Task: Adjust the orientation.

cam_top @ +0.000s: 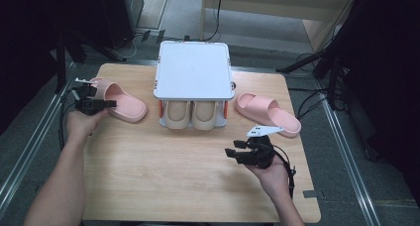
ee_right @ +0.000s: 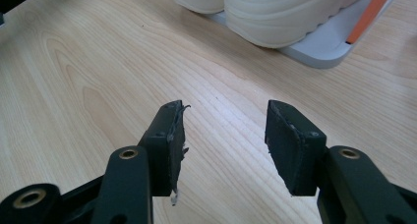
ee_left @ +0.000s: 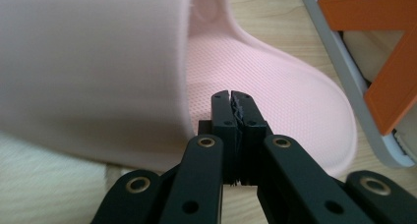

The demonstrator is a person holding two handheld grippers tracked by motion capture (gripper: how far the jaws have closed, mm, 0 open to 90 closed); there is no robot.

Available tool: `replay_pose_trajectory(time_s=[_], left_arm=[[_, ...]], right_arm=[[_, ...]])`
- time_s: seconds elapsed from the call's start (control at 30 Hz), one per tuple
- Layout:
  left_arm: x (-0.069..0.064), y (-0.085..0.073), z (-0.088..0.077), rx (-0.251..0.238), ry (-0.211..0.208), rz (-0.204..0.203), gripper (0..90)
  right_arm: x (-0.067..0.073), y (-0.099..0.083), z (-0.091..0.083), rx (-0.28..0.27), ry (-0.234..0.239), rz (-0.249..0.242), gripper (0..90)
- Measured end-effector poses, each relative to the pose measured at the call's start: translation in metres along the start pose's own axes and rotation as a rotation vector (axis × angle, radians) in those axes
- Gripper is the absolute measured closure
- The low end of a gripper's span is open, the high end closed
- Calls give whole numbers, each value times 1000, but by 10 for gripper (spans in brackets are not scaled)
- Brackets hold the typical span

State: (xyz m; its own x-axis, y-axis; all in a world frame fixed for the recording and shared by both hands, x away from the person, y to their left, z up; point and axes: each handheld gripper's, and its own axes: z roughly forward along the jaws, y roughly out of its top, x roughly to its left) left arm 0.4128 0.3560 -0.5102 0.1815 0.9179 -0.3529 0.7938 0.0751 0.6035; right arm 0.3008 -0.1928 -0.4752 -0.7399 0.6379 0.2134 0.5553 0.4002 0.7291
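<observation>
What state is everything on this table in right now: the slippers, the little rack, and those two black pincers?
Left pink foam slipper: lying flat, left gripper at it.
Right pink foam slipper: flat, untouched.
Beige slipper pair: stowed on lower shelf.
White two-level rack: top bare.
Left gripper: shut.
Right gripper: open, empty.

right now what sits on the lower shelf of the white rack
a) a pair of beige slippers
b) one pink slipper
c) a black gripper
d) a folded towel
a: two beige foam slippers sit side by side under the white rack's flat top, while the two pink slide slippers, one at the left and one at the right, lie on the wooden table on either side of it.
</observation>
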Motion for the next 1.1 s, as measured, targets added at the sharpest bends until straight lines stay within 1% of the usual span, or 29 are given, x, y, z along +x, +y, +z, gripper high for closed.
replay_pose_trajectory(time_s=[0.1, 0.13, 0.3, 0.37, 0.43, 0.5, 0.53, 0.6, 0.63, 0.67, 0.77, 0.83, 0.87, 0.9, 0.97, 1.0, 1.1], left_arm=[[4, -4, -5, 0, -2, -3, 892], [4, -5, -6, -4, 4, -7, 890], [11, -11, -14, -2, 5, -19, 890], [12, -13, -16, -3, 10, -27, 890], [13, -14, -18, 0, 29, -16, 888], [13, -15, -18, 2, 5, -35, 876], [12, -15, -19, 2, -7, -35, 861], [8, -14, -24, -2, 1, -7, 796], [7, -14, -27, -9, 3, -1, 775], [6, -14, -33, -22, 4, 4, 759], [7, -16, -44, -52, -6, -15, 687], [10, -17, -51, -69, -6, -33, 638], [12, -17, -53, -75, -2, -36, 616], [16, -18, -55, -80, 16, -44, 596], [19, -19, -55, -88, 25, -57, 530], [22, -19, -54, -90, 38, -64, 507], [28, -20, -48, -96, 46, -77, 459]], right_arm=[[1, 3, 3, 3, 4, -3, 499], [1, 4, 4, 1, 9, -10, 499], [2, 8, 8, 2, 22, -27, 499], [3, 9, 9, 4, 26, -29, 499], [3, 11, 10, 4, 29, -29, 499], [2, 12, 11, 5, 31, -34, 498], [2, 12, 11, 5, 32, -32, 499], [3, 13, 13, 8, 36, -33, 498], [2, 13, 13, 6, 37, -38, 498], [3, 14, 14, 5, 39, -39, 498], [4, 15, 16, 12, 43, -49, 497], [5, 16, 17, 16, 43, -49, 497], [5, 16, 17, 12, 45, -54, 497], [5, 16, 17, 12, 46, -53, 497], [4, 17, 18, 14, 48, -55, 497], [4, 17, 18, 13, 48, -55, 497], [4, 17, 17, 11, 47, -52, 496]])
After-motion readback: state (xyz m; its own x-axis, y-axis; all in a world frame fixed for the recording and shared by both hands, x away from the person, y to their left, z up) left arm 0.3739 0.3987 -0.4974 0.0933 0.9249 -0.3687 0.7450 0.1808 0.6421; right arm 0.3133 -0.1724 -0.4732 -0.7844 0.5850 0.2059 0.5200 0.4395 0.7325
